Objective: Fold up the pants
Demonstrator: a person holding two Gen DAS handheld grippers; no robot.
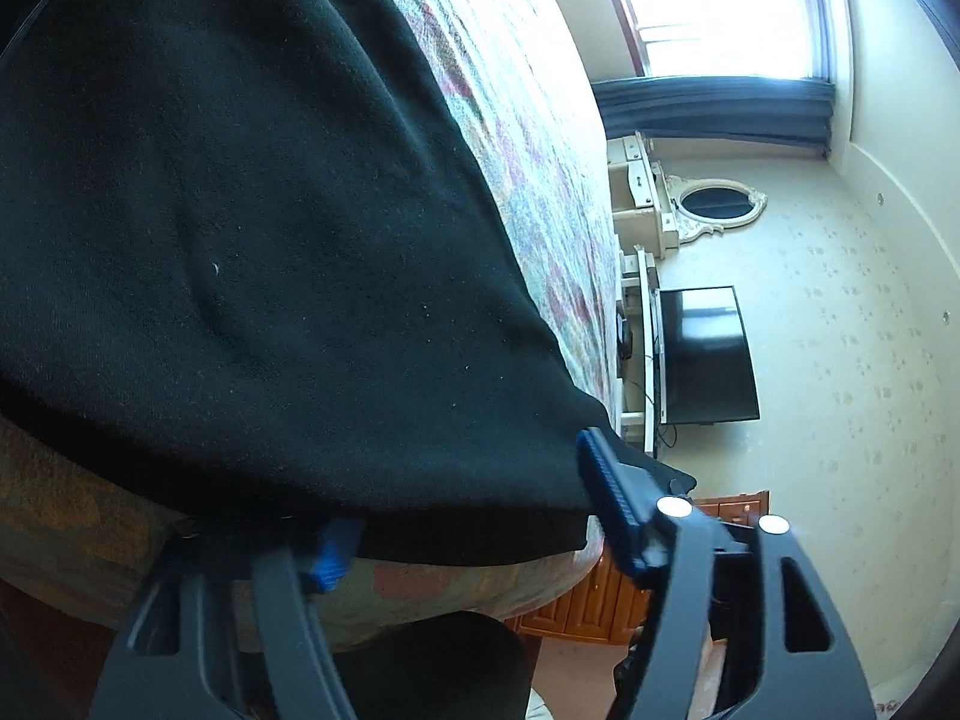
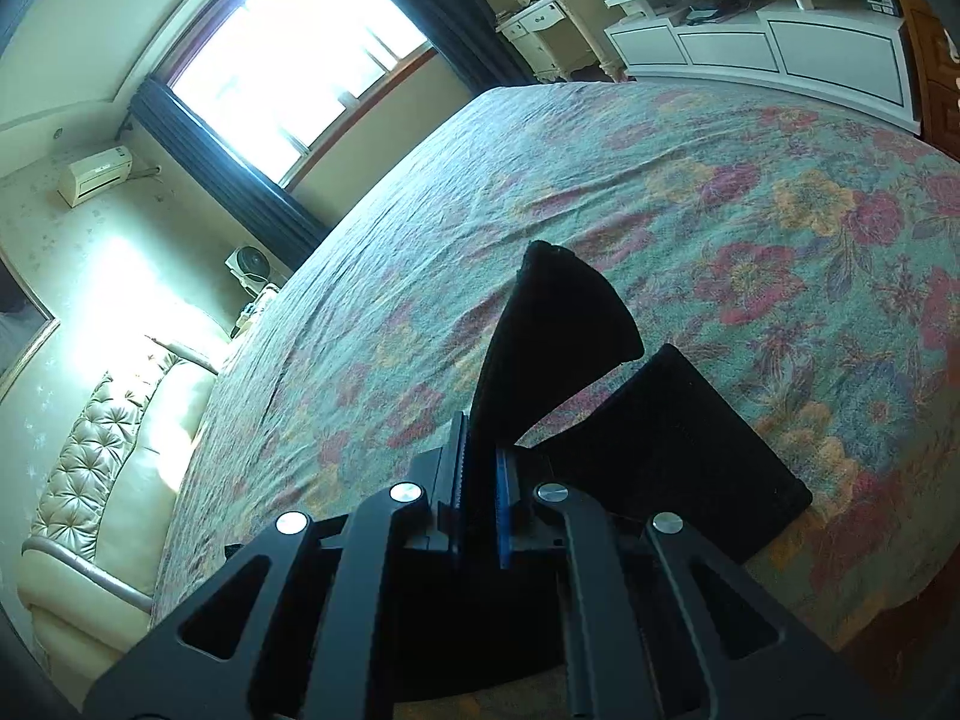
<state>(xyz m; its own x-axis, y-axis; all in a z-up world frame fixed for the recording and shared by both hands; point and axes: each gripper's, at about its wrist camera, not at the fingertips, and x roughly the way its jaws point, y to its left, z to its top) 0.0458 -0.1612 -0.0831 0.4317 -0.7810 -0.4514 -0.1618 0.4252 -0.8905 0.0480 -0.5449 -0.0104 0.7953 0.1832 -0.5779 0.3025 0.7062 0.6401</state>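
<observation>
The black pants (image 1: 252,252) lie on a floral bedspread (image 1: 528,138) and fill most of the left wrist view. My left gripper (image 1: 474,525) stands at their near hem by a corner. One blue pad (image 1: 612,504) rests against the cloth there, and the other is partly tucked under the hem. The hem runs flat and unbunched between them, so the jaws stand apart. In the right wrist view my right gripper (image 2: 480,480) is shut on a fold of the black pants (image 2: 552,324), which rises from between its pads. More of the cloth (image 2: 678,444) lies flat to the right.
The floral bedspread (image 2: 690,192) reaches to the far edge of the bed. Past it stand a white TV cabinet (image 2: 750,42) and a dressing table (image 2: 552,18). A cream tufted headboard (image 2: 108,432) is at the left, and a window (image 2: 288,60) with dark curtains is behind.
</observation>
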